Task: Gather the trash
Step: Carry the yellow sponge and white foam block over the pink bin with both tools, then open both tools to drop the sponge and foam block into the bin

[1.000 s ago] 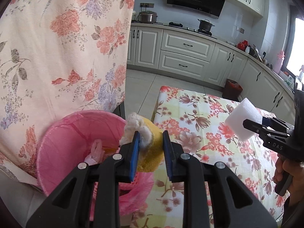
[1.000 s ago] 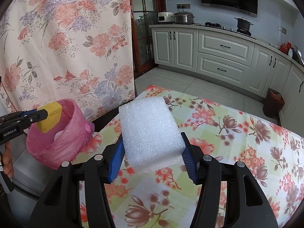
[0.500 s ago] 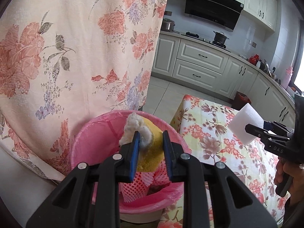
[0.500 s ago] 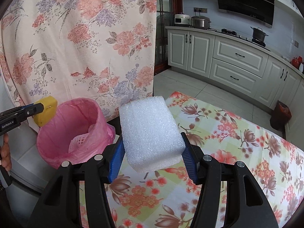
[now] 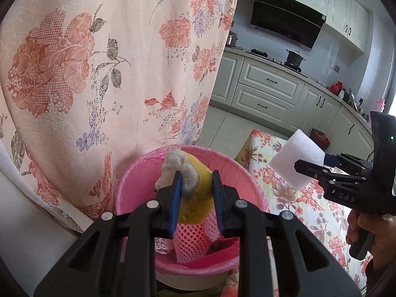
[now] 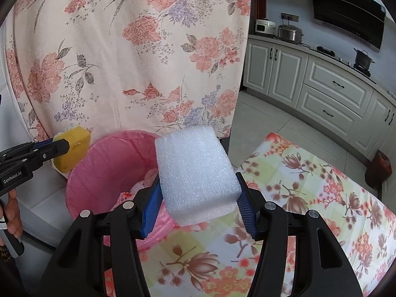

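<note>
Both wrist cameras look forward and downward along their own tool's fingers at the pink-lined bin (image 5: 138,180), the left from close above its rim, the right from farther back over the floral table (image 6: 309,210), sharing bin, curtain (image 6: 136,49) and kitchen cabinets (image 5: 267,86).

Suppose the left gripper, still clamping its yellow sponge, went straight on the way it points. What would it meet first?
Probably the pink bin: the left gripper aims down into its mouth, so the yellow sponge would likely meet the pink foam net inside first; depth is unclear.

Home kitchen: cream cabinets (image 5: 267,84), black range hood (image 5: 284,19), pot on hob (image 5: 294,55) (rice cooker (image 6: 289,33) on counter), floral tablecloth (image 6: 309,198)
</note>
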